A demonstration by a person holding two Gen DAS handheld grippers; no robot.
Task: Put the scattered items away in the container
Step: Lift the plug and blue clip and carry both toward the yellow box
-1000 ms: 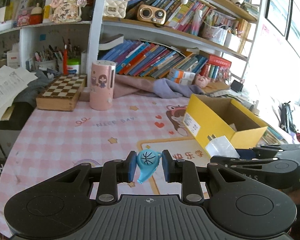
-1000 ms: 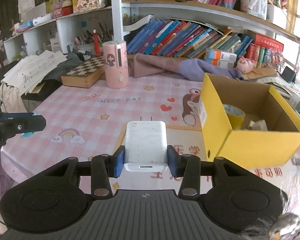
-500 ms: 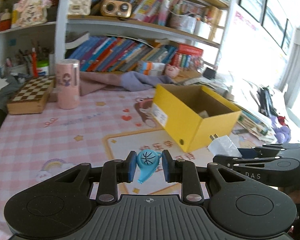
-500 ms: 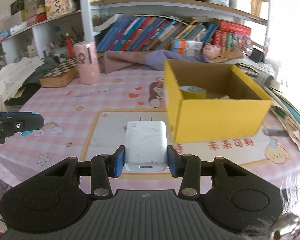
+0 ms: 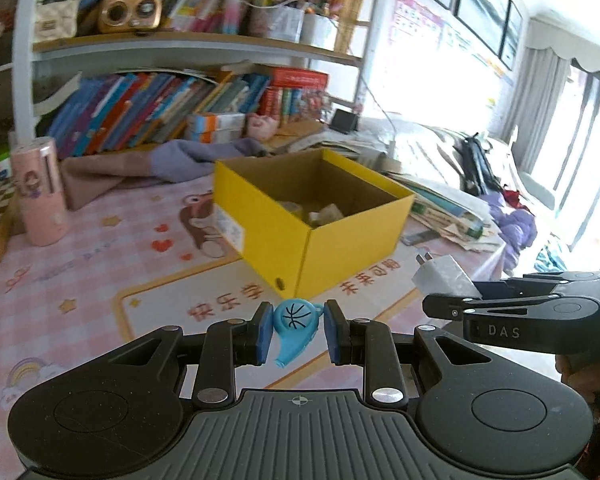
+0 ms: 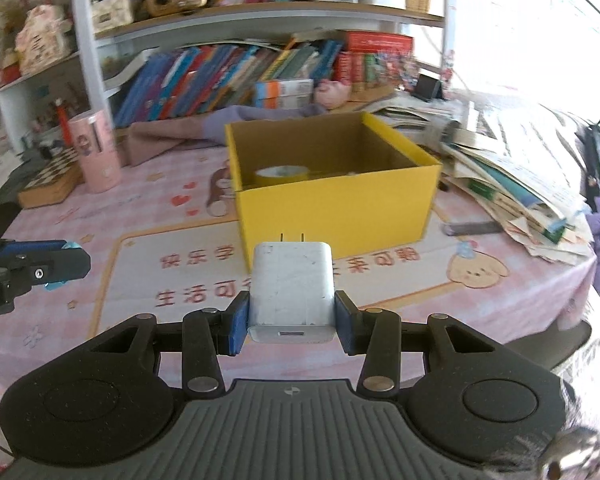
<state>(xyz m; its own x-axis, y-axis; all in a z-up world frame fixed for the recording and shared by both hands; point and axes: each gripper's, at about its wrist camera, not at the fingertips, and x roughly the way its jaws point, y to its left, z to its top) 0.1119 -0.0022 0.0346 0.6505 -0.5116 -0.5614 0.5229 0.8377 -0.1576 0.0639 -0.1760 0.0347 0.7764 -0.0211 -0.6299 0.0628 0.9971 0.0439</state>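
My left gripper point(image 5: 296, 330) is shut on a small blue whistle point(image 5: 294, 330) with a basketball print, held above the table in front of the open yellow box point(image 5: 340, 236). My right gripper point(image 6: 291, 316) is shut on a white charger plug point(image 6: 291, 286), prongs pointing at the yellow box point(image 6: 336, 208). The box holds a roll of tape point(image 6: 282, 174) and other small items. The right gripper also shows at the right of the left wrist view point(image 5: 452, 298), and the left gripper at the left of the right wrist view point(image 6: 60, 262).
A pink cylinder cup point(image 6: 96, 152) and a chessboard box point(image 6: 50, 182) stand at the far left. A purple cloth point(image 5: 196, 158) lies behind the box. A stack of papers and books point(image 6: 512, 184) lies to the right. Bookshelves point(image 5: 180, 92) line the back.
Both grippers have swung to the right and closer to the yellow box, which now sits near the middle of both views. Each keeps its hold on its item.
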